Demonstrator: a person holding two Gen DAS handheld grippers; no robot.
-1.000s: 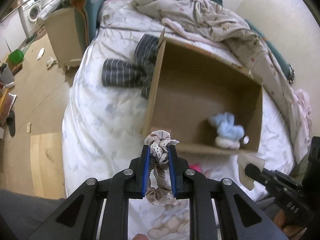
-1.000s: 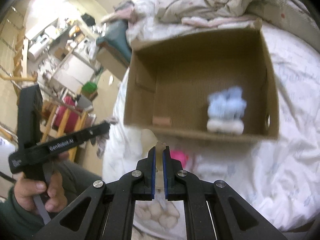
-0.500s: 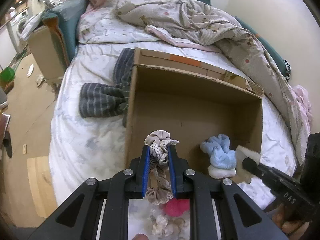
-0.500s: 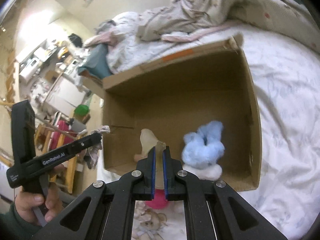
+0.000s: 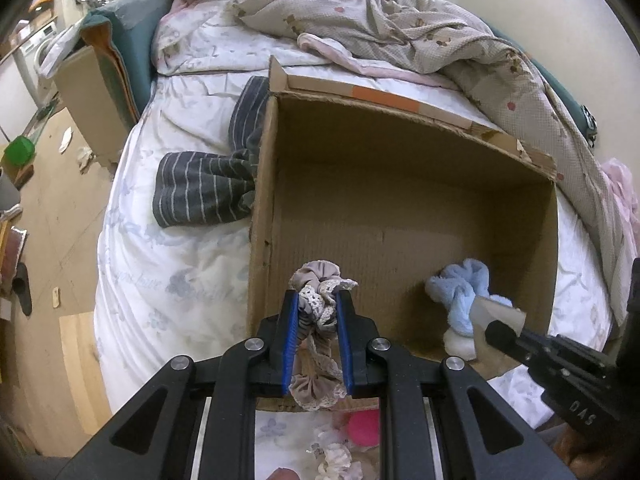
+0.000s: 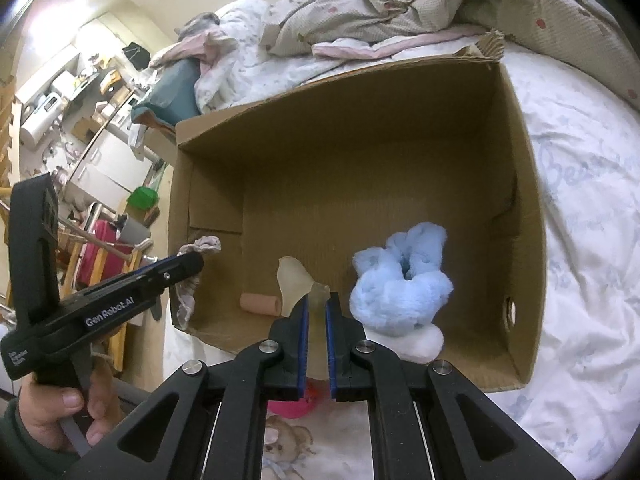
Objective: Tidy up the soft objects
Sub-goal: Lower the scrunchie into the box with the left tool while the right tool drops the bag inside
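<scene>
Nearest the cameras, on the bed's front edge: a pink round item [image 5: 362, 428] and a white lace scrunchie [image 5: 338, 460], both still outside the box; by this showing, work remains.

Left gripper [image 5: 318, 332]: jaws nearly closed, clamped on a taupe lace-trimmed scrunchie [image 5: 318, 320]. Its ring is squeezed flat, long axis running along the fingers, one loop poking forward past the tips toward the box, the other hanging back beneath. Held above the box's near-left corner.

Right gripper [image 6: 316, 320]: jaws all but closed on a thin pale beige piece [image 6: 294, 282], exact kind unclear; it stands upright and fans past the tips, over the box's near wall.

Cardboard box [image 6: 524, 184], open-topped, on the bed: holds a blue fluffy scrunchie [image 6: 404, 284] resting on a white one [image 6: 426, 342] at near right, plus a small peach roll [image 6: 260, 304] lying on its side, axis across the floor. Judged partly filled; two items in transit.

Beyond, left of the box: striped grey garment [image 5: 200, 188], unsorted. Farthest: rumpled quilt [image 5: 400, 24].
</scene>
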